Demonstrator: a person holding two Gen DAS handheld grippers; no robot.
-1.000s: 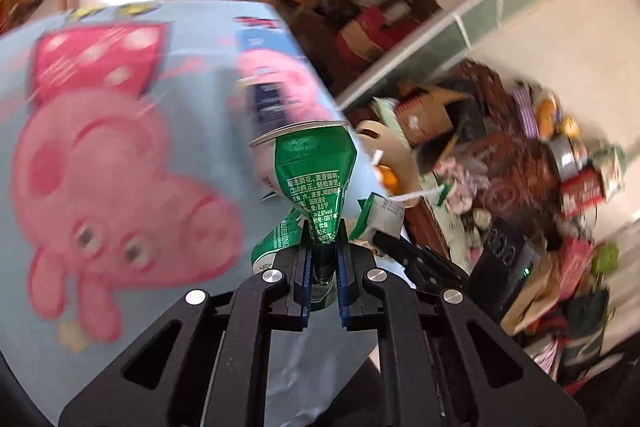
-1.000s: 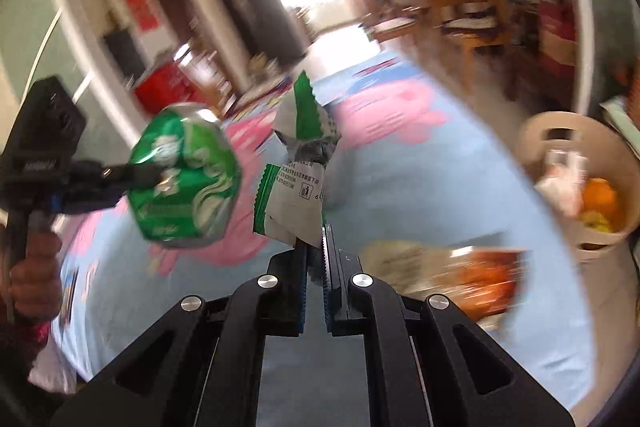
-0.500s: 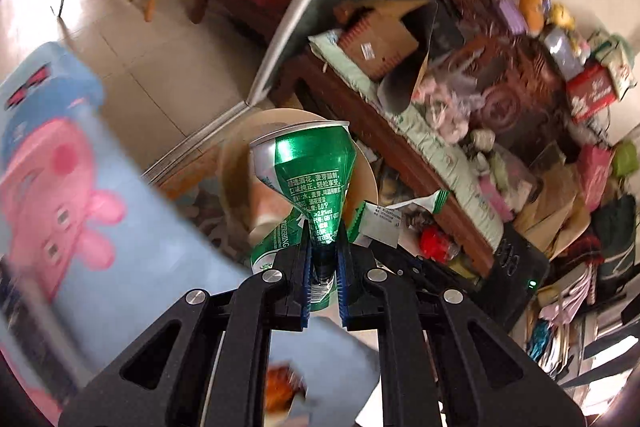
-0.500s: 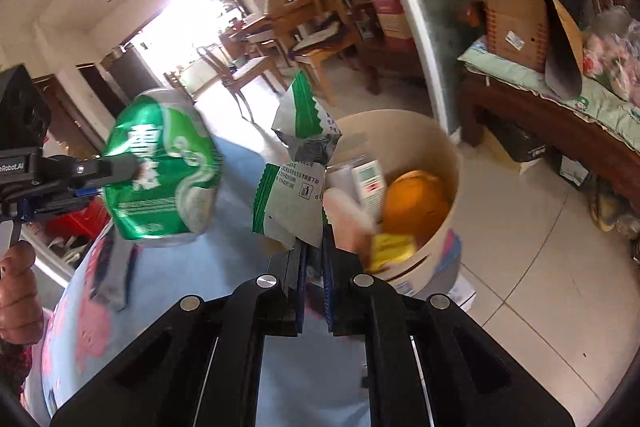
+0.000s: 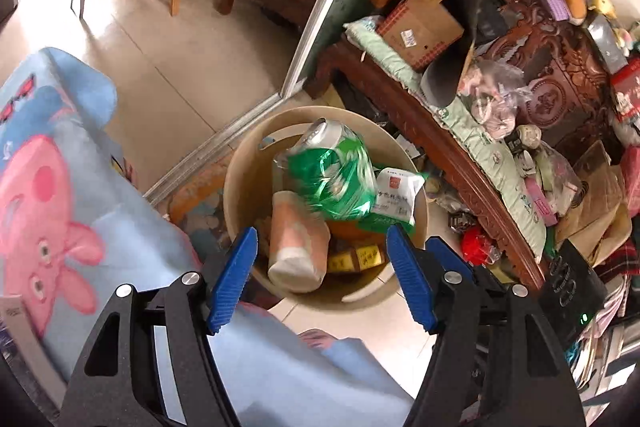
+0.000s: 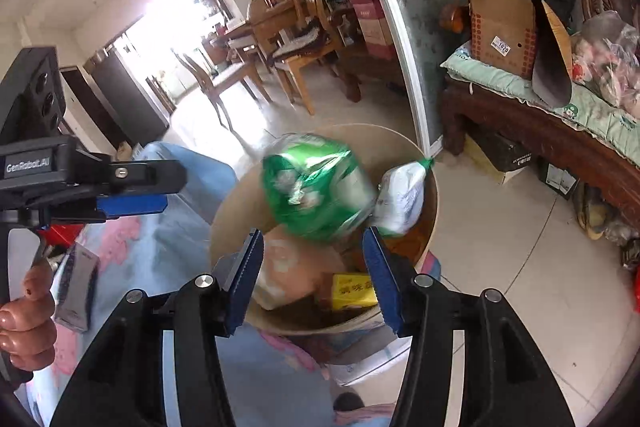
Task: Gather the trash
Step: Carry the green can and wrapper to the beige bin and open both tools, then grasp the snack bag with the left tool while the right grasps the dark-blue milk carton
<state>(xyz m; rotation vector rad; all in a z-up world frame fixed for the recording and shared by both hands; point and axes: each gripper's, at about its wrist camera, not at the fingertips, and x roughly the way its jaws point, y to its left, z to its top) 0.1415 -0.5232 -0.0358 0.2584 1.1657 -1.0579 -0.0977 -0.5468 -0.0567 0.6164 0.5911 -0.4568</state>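
Item: green can (image 5: 334, 173), crushed, motion-blurred, mid-frame over the beige bin (image 5: 240, 187); half a sec ago it sat pinched in the left tool (image 5: 320, 275), now it is loose and dropping into the bin mouth. Item: white/green wrapper (image 5: 394, 197), just right of the can, also free; half a sec ago clamped in the right tool (image 6: 316, 277), now over the bin's right rim side, falling or landing, can't tell which. Left tool: blue pads spread wide, nothing betw. them, aimed down at the bin from lower centre of frame. Right tool: same, wide apart and empty, bin directly ahead; can (image 6: 316, 187) and wrapper (image 6: 400, 195) show blurred above the bin (image 6: 224, 223) in the right wrist view too. Bin contents already there: pink cup (image 5: 296, 247), yellow box (image 5: 354, 259), something orange underneath, partly hidden. Blue cartoon-pig cloth on the table (image 5: 52, 195) at left of frame. Judgement: both pieces released at once, so this round of collecting looks done provided they settle inside; wrapper near the rim is the one that might miss. Both tools free for whatever trash remains.
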